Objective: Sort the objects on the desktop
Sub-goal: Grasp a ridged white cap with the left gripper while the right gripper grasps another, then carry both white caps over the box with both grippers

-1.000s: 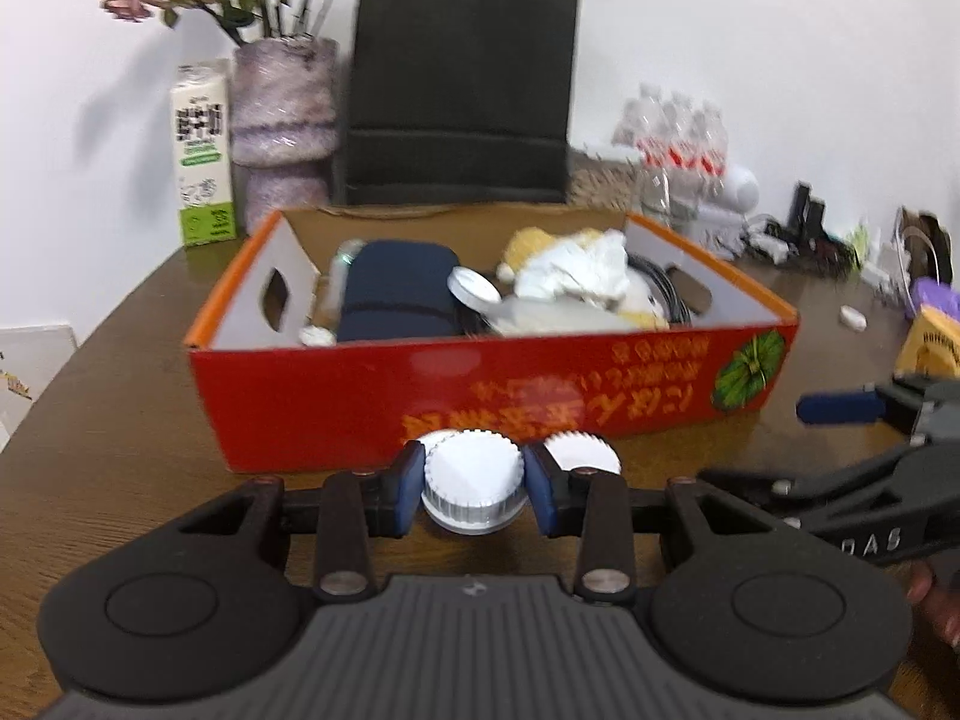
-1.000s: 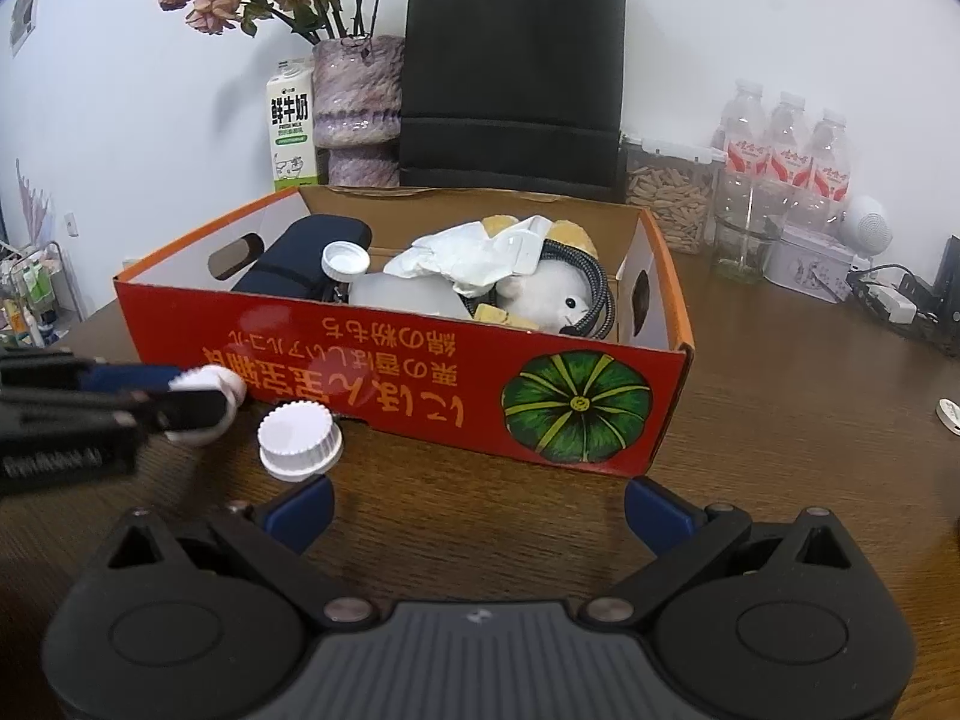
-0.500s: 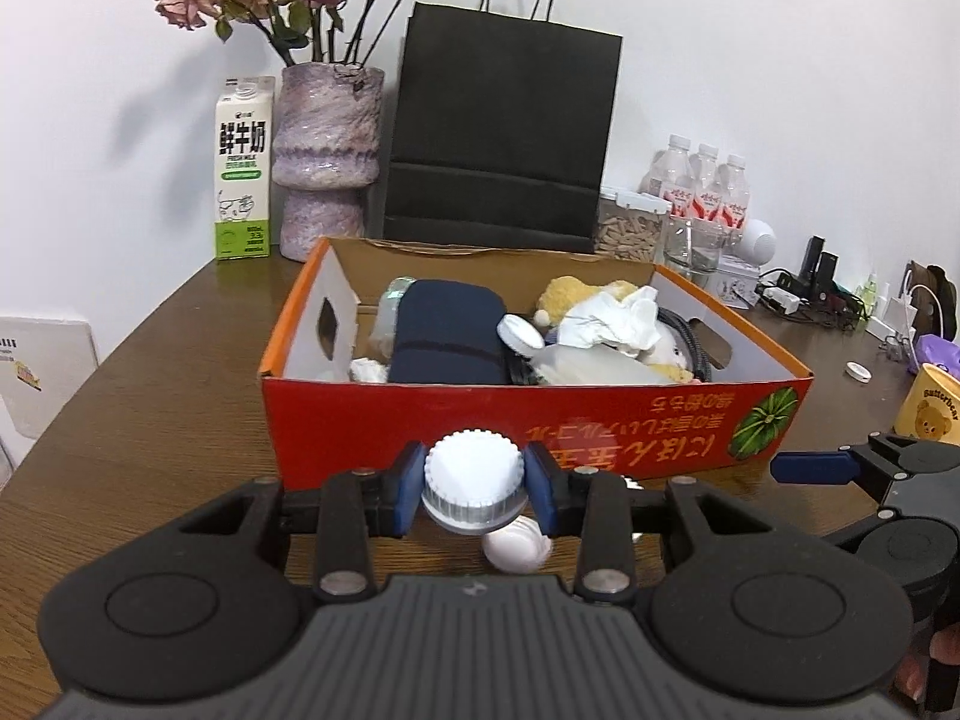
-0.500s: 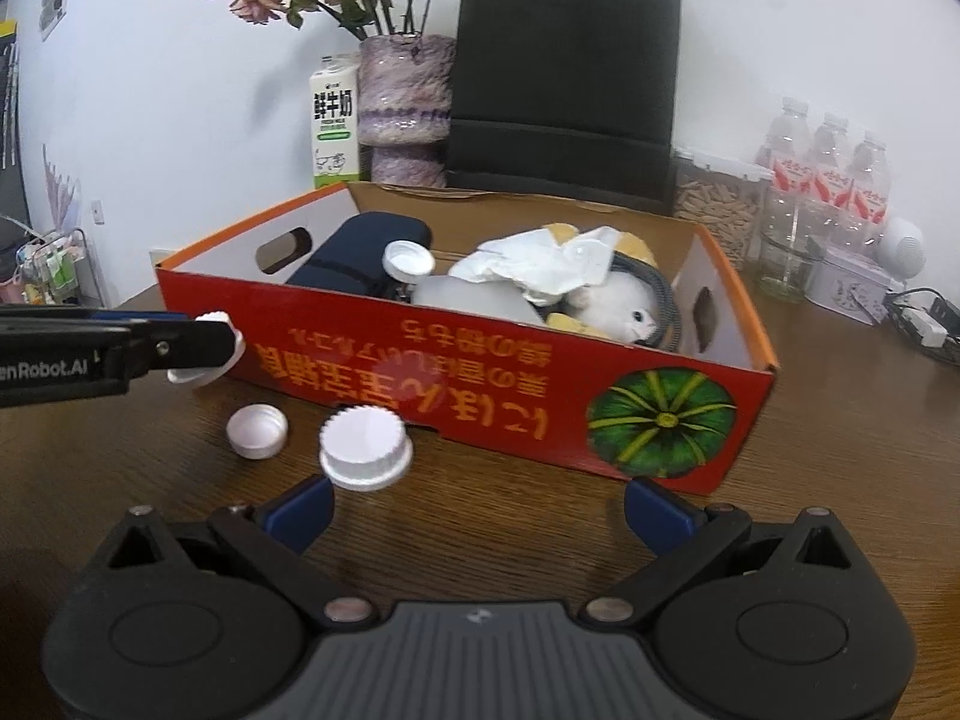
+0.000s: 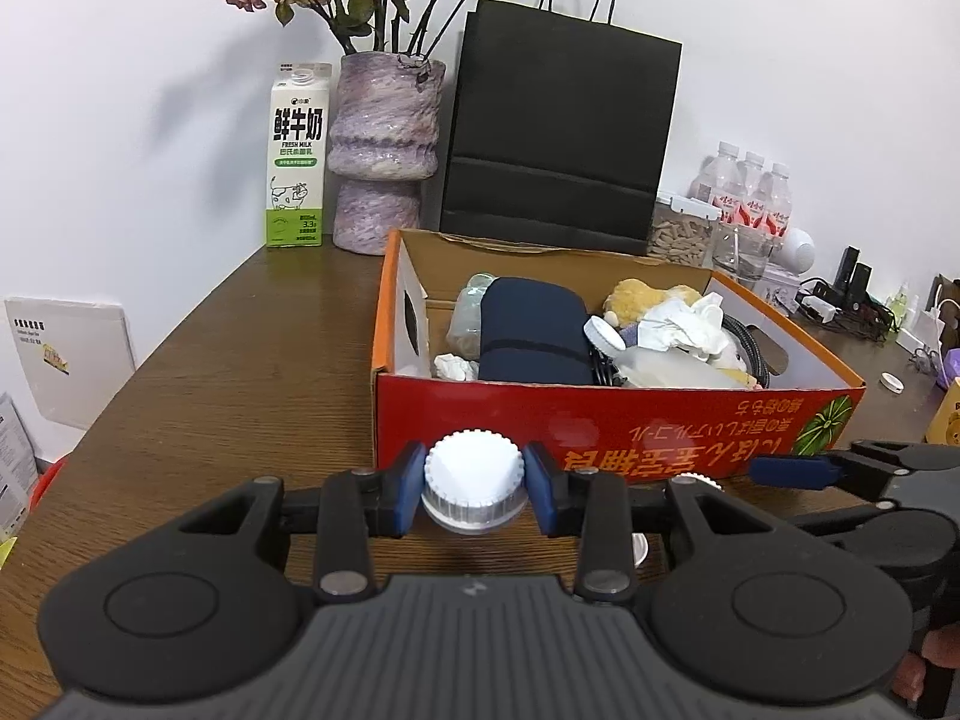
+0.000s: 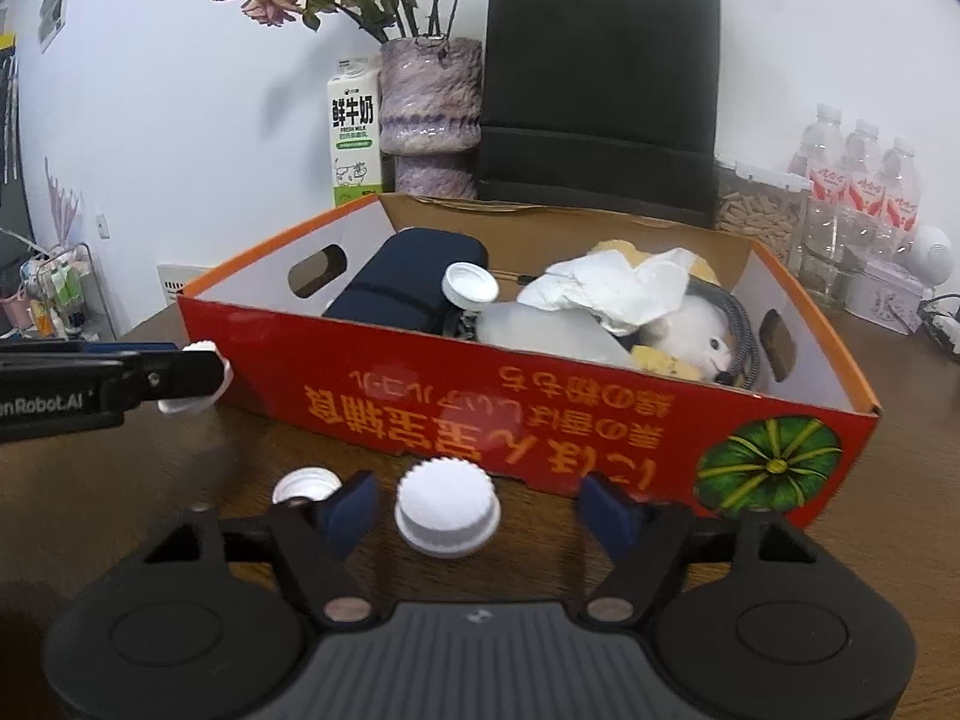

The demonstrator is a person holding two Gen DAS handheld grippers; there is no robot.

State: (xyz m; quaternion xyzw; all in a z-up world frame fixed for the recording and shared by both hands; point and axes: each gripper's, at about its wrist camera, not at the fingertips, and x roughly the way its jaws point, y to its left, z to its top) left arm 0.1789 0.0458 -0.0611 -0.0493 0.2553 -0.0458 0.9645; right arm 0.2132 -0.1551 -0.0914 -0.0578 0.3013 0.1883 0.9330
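White caps: one (image 5: 474,483) clamped in left tool (image 5: 474,489); another (image 6: 447,507), right-view only, between closing right tool (image 6: 480,507)

The left gripper (image 5: 474,495) points forward and somewhat down, its blue pads (image 5: 407,489) pressed on either side of a white cap (image 5: 474,483) lifted off the table. The right gripper (image 6: 477,507) also tilts down, just beside the left one. Its jaws have just been closing; a second cap (image 6: 447,507) lies between them on the table, nearer the left pad, with neither pad pressing it. A fingertip (image 5: 939,645) shows at the right gripper's body.
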